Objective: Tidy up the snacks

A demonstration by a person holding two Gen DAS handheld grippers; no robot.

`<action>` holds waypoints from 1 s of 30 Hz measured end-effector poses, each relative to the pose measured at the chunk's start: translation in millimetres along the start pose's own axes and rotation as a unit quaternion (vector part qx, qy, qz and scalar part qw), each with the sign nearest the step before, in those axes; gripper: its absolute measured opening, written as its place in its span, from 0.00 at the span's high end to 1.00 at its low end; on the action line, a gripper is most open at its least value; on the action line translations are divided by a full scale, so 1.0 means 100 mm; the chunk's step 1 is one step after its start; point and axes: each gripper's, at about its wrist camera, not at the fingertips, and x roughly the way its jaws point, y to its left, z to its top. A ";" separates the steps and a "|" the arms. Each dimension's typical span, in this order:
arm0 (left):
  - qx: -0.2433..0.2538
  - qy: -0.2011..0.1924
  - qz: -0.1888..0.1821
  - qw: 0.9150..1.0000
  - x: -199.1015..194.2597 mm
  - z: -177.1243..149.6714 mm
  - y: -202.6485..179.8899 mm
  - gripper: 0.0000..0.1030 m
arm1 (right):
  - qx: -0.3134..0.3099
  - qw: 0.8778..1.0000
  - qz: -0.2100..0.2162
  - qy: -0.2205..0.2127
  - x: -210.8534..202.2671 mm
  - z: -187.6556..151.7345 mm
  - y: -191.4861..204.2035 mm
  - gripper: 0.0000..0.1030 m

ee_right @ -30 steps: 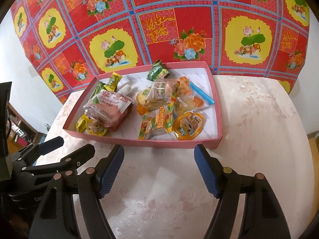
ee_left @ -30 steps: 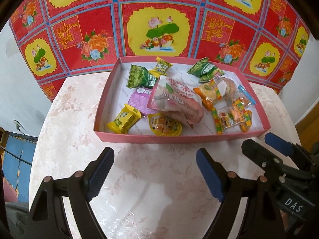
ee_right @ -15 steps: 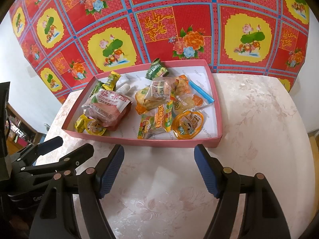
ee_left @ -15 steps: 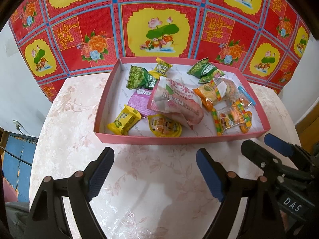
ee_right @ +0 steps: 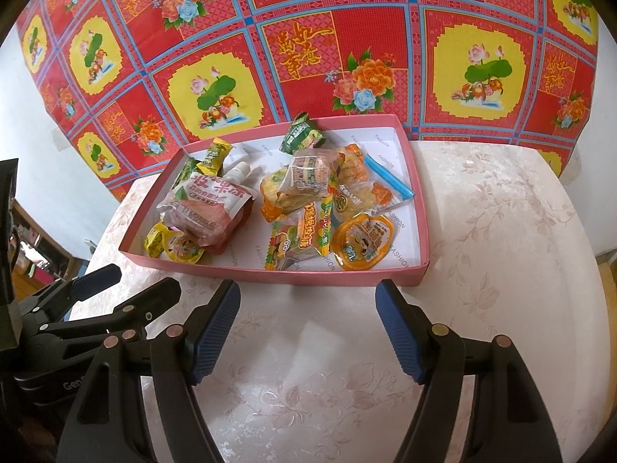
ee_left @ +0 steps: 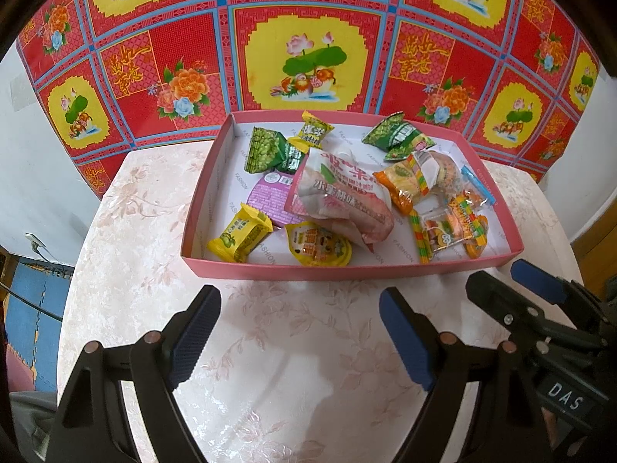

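holding level: snacks [ee_left: 339,196] heaped in pink tray [ee_left: 347,270] on table [ee_left: 293,347], none outside it, layout matching half a second ago. left gripper [ee_left: 299,333] and right gripper [ee_right: 306,332] hover before the tray, fingers spread, empty; views barely shifted. tidied or awaiting sorting: cannot tell.

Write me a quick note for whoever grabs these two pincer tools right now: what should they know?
Left gripper: open, empty, above the pale floral tablecloth.
Right gripper: open, empty, beside it.
All snack packets in view lie jumbled in the shallow pink cardboard tray; the big pink jelly pouch overlaps others.
This fits snacks just gathered in, or a pile awaiting sorting; the pictures cannot settle which.
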 end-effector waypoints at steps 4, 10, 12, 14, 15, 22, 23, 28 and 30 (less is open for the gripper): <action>0.000 0.000 0.000 1.000 0.00 0.00 0.00 0.15 | 0.000 1.000 0.000 0.000 0.00 0.00 0.00 0.28; 0.000 0.001 0.000 1.000 0.00 0.01 -0.01 0.15 | 0.000 1.000 0.000 0.000 0.00 0.00 0.00 0.28; -0.001 0.001 0.000 1.000 -0.01 0.01 -0.01 0.15 | 0.000 1.000 0.000 0.000 0.00 0.00 0.00 0.28; -0.002 0.001 0.000 1.000 0.00 0.01 -0.01 0.15 | 0.000 1.000 0.001 0.001 0.00 0.00 0.00 0.28; -0.003 0.002 -0.001 1.000 0.00 0.01 0.00 0.15 | 0.000 1.000 0.001 0.001 0.00 -0.01 0.00 0.28; -0.010 -0.001 -0.005 1.000 -0.01 0.01 0.01 0.15 | 0.001 1.000 0.001 0.001 0.00 -0.01 -0.01 0.28; -0.010 -0.002 -0.004 1.000 -0.01 0.01 0.01 0.15 | 0.001 1.000 0.001 0.001 0.00 -0.01 -0.01 0.28; -0.006 -0.003 0.002 1.000 -0.01 0.00 0.00 0.16 | 0.001 1.000 0.000 0.001 0.01 -0.02 -0.01 0.28; -0.005 -0.001 0.003 1.000 -0.01 0.00 0.00 0.16 | 0.001 1.000 0.000 0.001 0.01 -0.02 -0.01 0.28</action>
